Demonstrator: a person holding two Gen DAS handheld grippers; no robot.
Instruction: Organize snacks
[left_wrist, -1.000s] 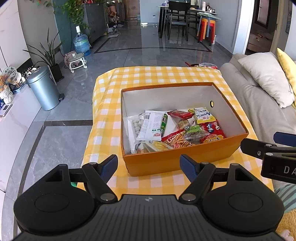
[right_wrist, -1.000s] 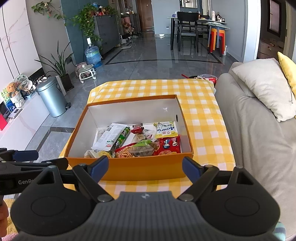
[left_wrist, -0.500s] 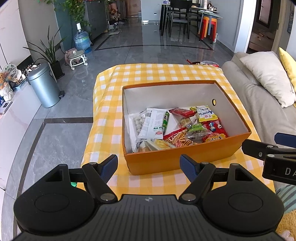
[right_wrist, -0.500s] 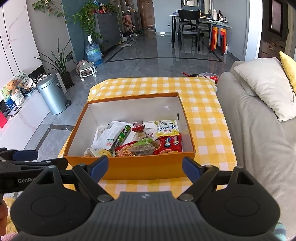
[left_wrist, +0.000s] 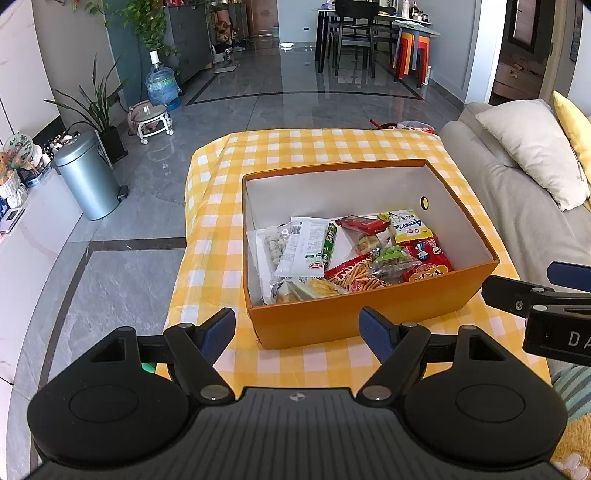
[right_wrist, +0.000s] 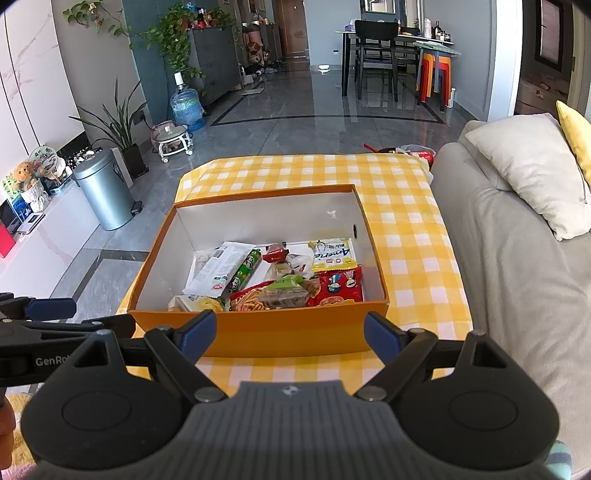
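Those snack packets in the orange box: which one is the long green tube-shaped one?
The slim green stick pack lies just right of the big white packet, left of the red noodle-snack bag. The others are flat pouches.

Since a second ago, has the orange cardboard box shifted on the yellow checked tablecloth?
No. The orange cardboard box sits on the same checks of the yellow checked tablecloth, its near corner unchanged.

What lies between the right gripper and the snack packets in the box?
In the right wrist view, checked tablecloth, then the orange box's near wall, separate the right gripper from the snack packets.
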